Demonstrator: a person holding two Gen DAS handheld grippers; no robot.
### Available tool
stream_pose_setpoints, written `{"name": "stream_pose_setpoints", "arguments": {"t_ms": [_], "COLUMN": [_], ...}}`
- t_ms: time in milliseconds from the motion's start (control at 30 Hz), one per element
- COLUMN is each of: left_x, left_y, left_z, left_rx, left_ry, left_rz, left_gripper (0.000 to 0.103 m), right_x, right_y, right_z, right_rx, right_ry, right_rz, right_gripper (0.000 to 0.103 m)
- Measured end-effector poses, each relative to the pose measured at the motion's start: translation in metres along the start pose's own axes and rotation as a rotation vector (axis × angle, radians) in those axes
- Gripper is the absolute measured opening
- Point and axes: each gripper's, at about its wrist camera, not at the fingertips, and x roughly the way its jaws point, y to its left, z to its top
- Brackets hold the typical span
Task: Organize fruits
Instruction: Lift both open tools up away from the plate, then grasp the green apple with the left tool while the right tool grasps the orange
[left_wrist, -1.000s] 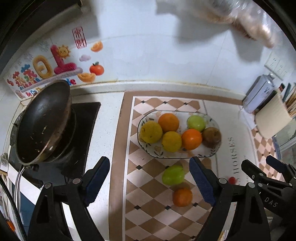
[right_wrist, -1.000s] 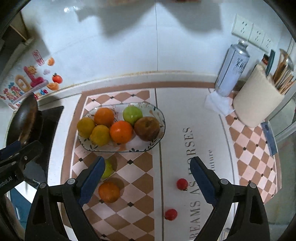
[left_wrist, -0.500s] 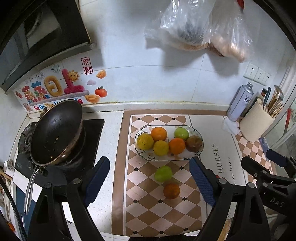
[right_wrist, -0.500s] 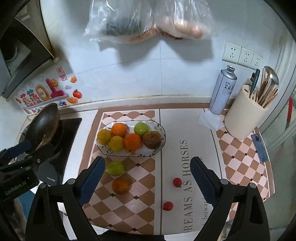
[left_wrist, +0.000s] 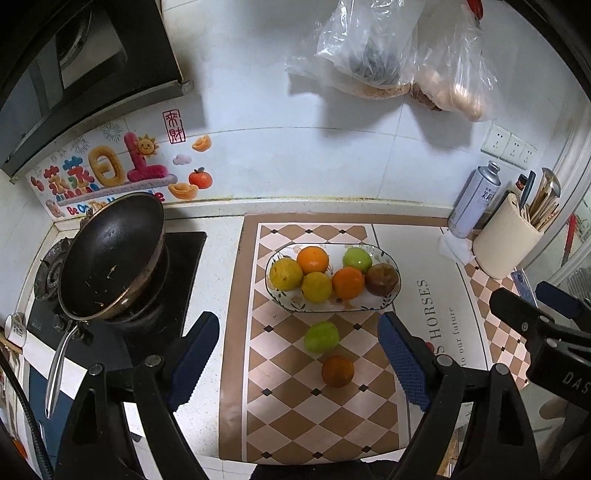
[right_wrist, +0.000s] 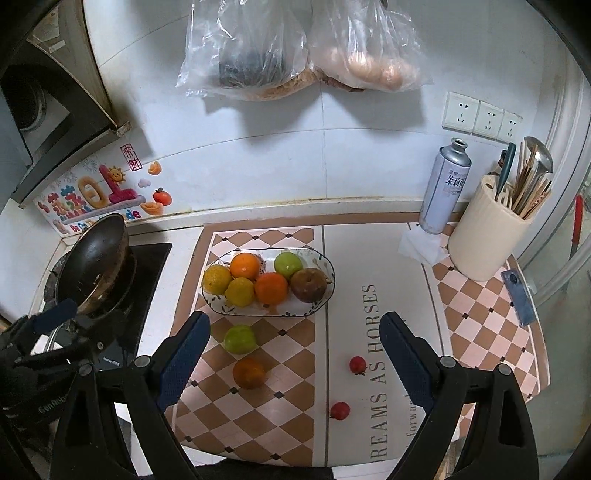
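Observation:
An oval glass dish on the checked mat holds several fruits: oranges, yellow citrus, a green apple and a brown fruit. In front of it on the mat lie a loose green apple and a loose orange. Two small red fruits lie to the right. My left gripper is open and empty, held high above the loose fruit. My right gripper is open and empty, also held high.
A black frying pan sits on the gas hob at left. A spray can, a cream utensil holder and a folded tissue stand at the back right. Plastic bags hang on the tiled wall.
Both grippers have pulled back and up from the counter, so the dish and loose fruit look smaller and farther. Both stay open and empty. No fruit has moved.

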Motion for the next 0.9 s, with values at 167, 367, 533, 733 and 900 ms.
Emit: {"name": "stream_pose_setpoints", "arguments": {"t_ms": [167, 367, 533, 733, 900], "left_x": [0.017, 0.079, 0.127, 0.166, 0.183], "left_y": [0.001, 0.019, 0.044, 0.06, 0.053], "left_z": [-0.002, -0.019, -0.038, -0.06, -0.061], "left_rx": [-0.004, 0.007, -0.013, -0.053, -0.06], "left_ry": [0.034, 0.18, 0.303, 0.435, 0.475], "left_rz": [0.01, 0.12, 0.204, 0.229, 0.2], "left_gripper": [0.088, 0.1, 0.1, 0.1, 0.1], "right_x": [0.039, 0.148, 0.235, 0.29, 0.304], "right_y": [-0.004, 0.001, 0.017, 0.042, 0.051], "right_z": [-0.004, -0.042, -0.083, -0.111, -0.121], "right_rx": [0.052, 0.093, 0.098, 0.058, 0.024], "right_ry": [0.077, 0.348, 0.55, 0.658, 0.678], "right_rz": [0.054, 0.157, 0.214, 0.229, 0.23], "right_gripper": [0.095, 0.095, 0.095, 0.095, 0.058]}}
